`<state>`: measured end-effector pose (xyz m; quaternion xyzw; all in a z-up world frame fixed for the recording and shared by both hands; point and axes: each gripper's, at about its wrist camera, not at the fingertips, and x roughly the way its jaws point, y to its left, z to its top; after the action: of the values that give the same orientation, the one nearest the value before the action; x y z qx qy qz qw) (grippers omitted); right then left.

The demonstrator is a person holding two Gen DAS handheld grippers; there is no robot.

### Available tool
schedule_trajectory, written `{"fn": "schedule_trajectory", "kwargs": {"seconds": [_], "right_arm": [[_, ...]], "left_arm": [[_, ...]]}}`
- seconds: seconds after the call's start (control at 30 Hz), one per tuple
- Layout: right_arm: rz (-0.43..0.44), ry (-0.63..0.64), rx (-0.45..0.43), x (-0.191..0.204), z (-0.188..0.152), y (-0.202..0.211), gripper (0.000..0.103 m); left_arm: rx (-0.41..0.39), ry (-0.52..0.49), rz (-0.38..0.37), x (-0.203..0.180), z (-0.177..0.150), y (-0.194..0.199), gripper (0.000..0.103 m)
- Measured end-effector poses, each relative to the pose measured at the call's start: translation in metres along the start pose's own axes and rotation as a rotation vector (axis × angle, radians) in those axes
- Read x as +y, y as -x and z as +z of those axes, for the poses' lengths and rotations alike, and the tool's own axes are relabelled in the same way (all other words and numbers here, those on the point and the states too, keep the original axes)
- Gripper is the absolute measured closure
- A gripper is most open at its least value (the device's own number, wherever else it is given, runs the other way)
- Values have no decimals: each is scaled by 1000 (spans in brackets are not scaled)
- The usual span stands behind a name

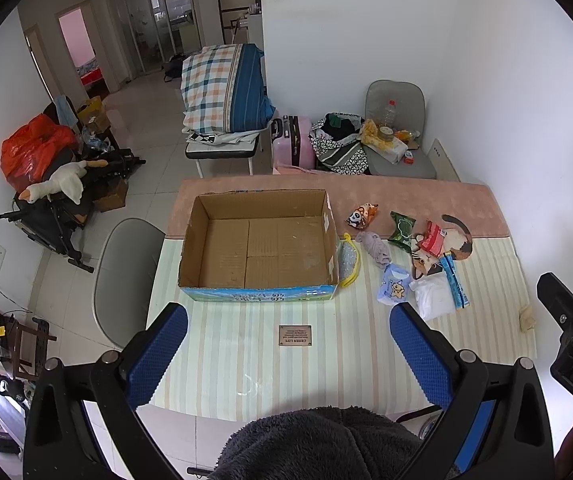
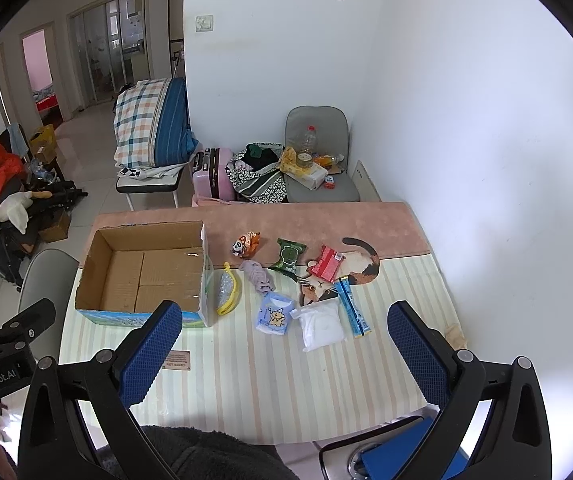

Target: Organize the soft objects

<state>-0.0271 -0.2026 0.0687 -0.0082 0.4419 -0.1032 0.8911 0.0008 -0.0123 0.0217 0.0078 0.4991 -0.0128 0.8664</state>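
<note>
An empty open cardboard box (image 1: 260, 242) (image 2: 146, 276) stands on the striped table (image 1: 246, 360) (image 2: 286, 380). To its right lie soft items: a yellow-rimmed mesh pouch (image 1: 349, 261) (image 2: 228, 290), a grey cloth (image 1: 375, 247) (image 2: 258, 274), a light-blue star packet (image 1: 394, 290) (image 2: 273, 315), a white bag (image 1: 435, 298) (image 2: 322, 326), a panda packet (image 1: 361, 215) (image 2: 245, 244), a green packet (image 1: 402, 227) (image 2: 288, 258) and a red packet (image 1: 432, 237) (image 2: 326, 263). My left gripper (image 1: 288, 354) and right gripper (image 2: 286, 354) hover open and empty above the table's near edge.
A cat-shaped mat (image 1: 452, 246) (image 2: 346, 274) and a blue strip packet (image 1: 455, 282) (image 2: 352, 312) lie at the right. A grey chair (image 1: 126, 276) stands left of the table. A cluttered chair (image 1: 398, 136) and pink suitcase (image 1: 292, 140) stand behind.
</note>
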Motion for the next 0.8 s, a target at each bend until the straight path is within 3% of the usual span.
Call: {"fn": "schedule_trajectory", "kwargs": {"seconds": [0.8], "right_arm": [[-3, 5, -18, 2, -1, 6, 0]], "left_arm": [[-6, -1, 3, 0, 0, 0, 0]]}}
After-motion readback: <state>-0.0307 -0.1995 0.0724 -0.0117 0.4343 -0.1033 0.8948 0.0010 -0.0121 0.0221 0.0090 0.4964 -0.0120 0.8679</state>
